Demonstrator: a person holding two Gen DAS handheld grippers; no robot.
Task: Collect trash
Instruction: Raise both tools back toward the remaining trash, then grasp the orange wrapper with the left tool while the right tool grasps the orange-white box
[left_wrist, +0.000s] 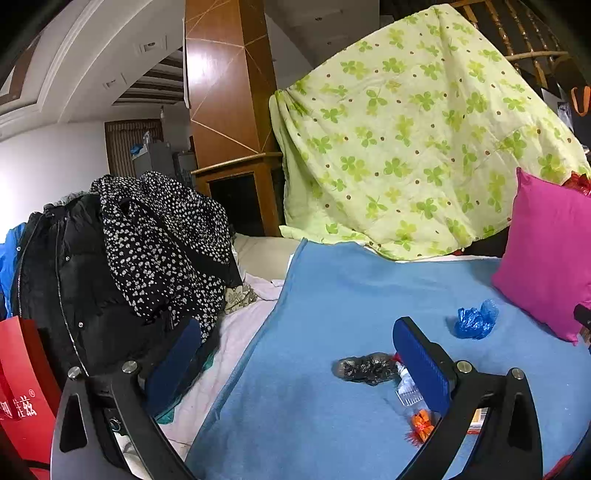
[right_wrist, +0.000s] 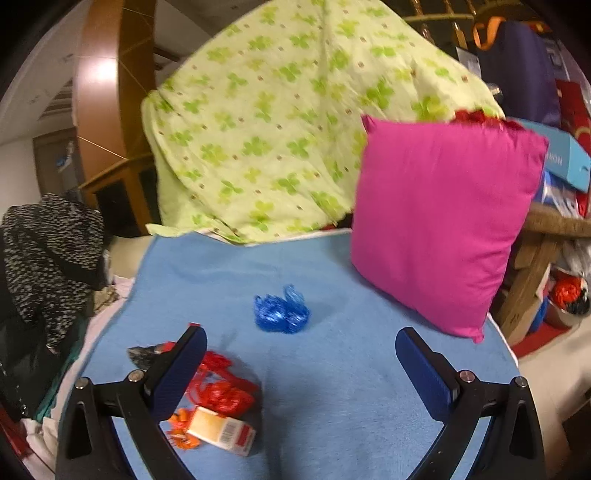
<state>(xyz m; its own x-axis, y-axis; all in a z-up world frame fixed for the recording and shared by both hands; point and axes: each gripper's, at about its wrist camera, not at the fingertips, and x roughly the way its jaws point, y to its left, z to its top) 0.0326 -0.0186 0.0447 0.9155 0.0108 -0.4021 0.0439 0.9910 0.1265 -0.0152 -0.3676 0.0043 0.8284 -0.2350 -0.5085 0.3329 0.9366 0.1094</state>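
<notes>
Trash lies on a blue blanket (left_wrist: 314, 332). In the left wrist view: a crumpled blue plastic bag (left_wrist: 474, 320), a black crumpled wrapper (left_wrist: 365, 368), a clear wrapper (left_wrist: 408, 391) and an orange scrap (left_wrist: 421, 426). My left gripper (left_wrist: 295, 350) is open and empty above the blanket's left edge. In the right wrist view: the blue bag (right_wrist: 282, 311), a red plastic bag (right_wrist: 221, 387), a small carton (right_wrist: 221, 430), orange scraps (right_wrist: 181, 434) and the black wrapper (right_wrist: 146, 354). My right gripper (right_wrist: 301, 363) is open and empty, just short of the blue bag.
A pink cushion (right_wrist: 439, 225) stands on the blanket's right side. A green clover quilt (left_wrist: 413, 140) hangs behind. Black and spotted clothes (left_wrist: 129, 258) pile up on the left, next to a red paper bag (left_wrist: 22, 387). Boxes (right_wrist: 565, 158) and clutter sit at the far right.
</notes>
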